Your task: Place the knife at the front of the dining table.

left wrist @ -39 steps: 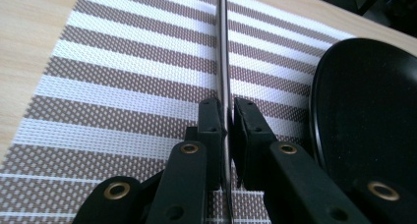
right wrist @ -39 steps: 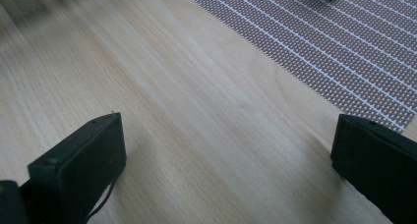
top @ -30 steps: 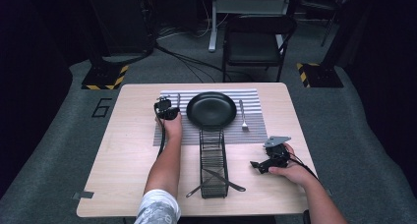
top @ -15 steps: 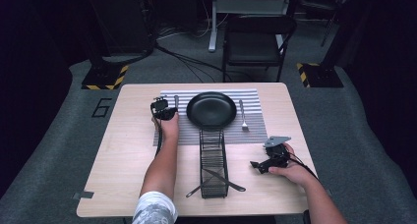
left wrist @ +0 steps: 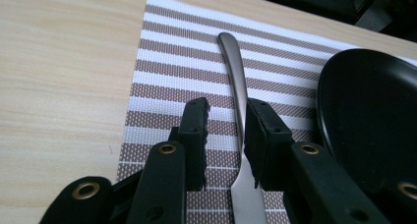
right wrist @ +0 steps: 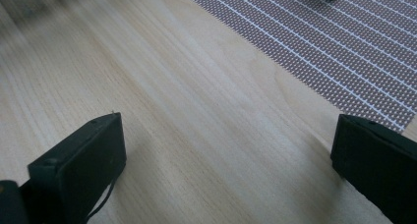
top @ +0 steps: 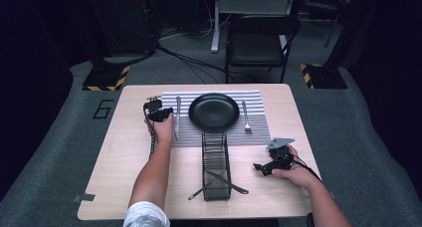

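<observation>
Near the placemat's [top: 219,132] left edge the knife [left wrist: 235,81] lies flat beside the plate [top: 214,110], as a place setting wants; left tongs [left wrist: 226,130], just loosening, straddle it; right tongs [right wrist: 226,150] gape over bare tabletop [right wrist: 147,86].

A lab or studio: hazard-striped stand bases [top: 105,78], floor cables [top: 189,62], a folding chair [top: 259,43], dark surroundings.

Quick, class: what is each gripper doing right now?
Left gripper: jaws just opening, knife lying between them on the placemat, released.
Right gripper: open, holding nothing.
</observation>
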The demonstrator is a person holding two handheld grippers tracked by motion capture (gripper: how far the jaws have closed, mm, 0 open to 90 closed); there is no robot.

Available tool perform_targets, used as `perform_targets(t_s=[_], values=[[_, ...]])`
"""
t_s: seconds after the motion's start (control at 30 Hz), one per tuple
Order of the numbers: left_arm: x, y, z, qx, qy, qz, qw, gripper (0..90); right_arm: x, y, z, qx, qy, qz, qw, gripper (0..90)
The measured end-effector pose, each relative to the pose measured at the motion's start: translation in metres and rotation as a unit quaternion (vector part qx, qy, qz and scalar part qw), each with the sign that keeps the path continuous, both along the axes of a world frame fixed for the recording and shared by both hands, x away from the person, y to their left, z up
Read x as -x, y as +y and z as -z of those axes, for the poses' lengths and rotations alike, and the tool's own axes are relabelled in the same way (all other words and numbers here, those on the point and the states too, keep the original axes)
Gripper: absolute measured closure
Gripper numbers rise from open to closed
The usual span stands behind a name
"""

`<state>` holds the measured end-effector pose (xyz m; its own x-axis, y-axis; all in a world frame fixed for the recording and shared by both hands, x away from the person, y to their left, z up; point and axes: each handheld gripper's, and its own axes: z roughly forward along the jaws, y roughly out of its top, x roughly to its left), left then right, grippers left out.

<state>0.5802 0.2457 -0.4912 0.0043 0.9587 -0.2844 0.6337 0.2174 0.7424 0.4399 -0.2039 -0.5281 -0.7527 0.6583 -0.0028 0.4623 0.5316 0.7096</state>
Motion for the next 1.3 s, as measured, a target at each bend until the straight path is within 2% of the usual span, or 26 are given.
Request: perform_targets(t_s=[0.17,0.23,0.4,0.53,0.57,0.6,0.67,0.87,0.9,0.93,0.97,1.13,1.3], values=[[0.007,0.004,-0.008,0.004,-0.01,0.012,0.9999,70.0,0.0,0.0,0.0,0.0,0.0,0.0,1.0,0.0],[0.011,0.007,-0.012,0.007,-0.011,0.026,0.9996,69.1,0.0,0.0,0.0,0.0,0.001,0.0,1.0,0.0],[0.016,0.01,-0.019,0.009,-0.01,0.041,0.9991,67.5,0.0,0.0,0.0,0.0,0.0,0.0,1.0,0.0],[0.023,0.011,-0.028,0.018,-0.013,0.06,0.9979,64.3,0.0,0.0,0.0,0.0,0.0,0.0,1.0,0.0],[0.026,0.01,-0.031,0.018,-0.016,0.075,0.9969,63.1,0.0,0.0,0.0,0.0,0.0,0.0,1.0,0.0],[0.026,0.01,-0.031,0.018,-0.016,0.075,0.9969,61.8,0.0,0.0,0.0,0.0,0.001,0.0,1.0,0.0],[0.033,0.011,-0.036,0.021,-0.024,0.092,0.9952,59.1,0.0,0.0,0.0,0.0,0.0,0.0,1.0,0.0],[0.048,0.01,-0.04,0.029,-0.022,0.117,0.9925,52.0,0.0,0.0,0.0,0.0,0.0,0.0,1.0,0.0],[0.056,0.01,-0.042,0.027,-0.029,0.126,0.9913,51.4,0.0,0.0,0.0,0.0,0.0,0.0,1.0,0.0],[0.056,0.01,-0.042,0.027,-0.029,0.126,0.9913,50.5,0.0,0.0,0.0,0.0,0.0,0.0,1.0,0.0],[0.063,0.011,-0.043,0.014,-0.033,0.136,0.9901,50.1,0.0,0.0,0.0,0.0,0.0,0.0,1.0,0.0],[0.076,0.015,-0.046,0.011,-0.042,0.146,0.9883,48.5,0.0,0.0,0.0,0.0,0.0,0.0,1.0,0.0],[0.095,0.02,-0.051,-0.008,-0.044,0.168,0.9848,47.4,0.0,0.0,0.0,0.0,0.001,0.0,1.0,0.0]])
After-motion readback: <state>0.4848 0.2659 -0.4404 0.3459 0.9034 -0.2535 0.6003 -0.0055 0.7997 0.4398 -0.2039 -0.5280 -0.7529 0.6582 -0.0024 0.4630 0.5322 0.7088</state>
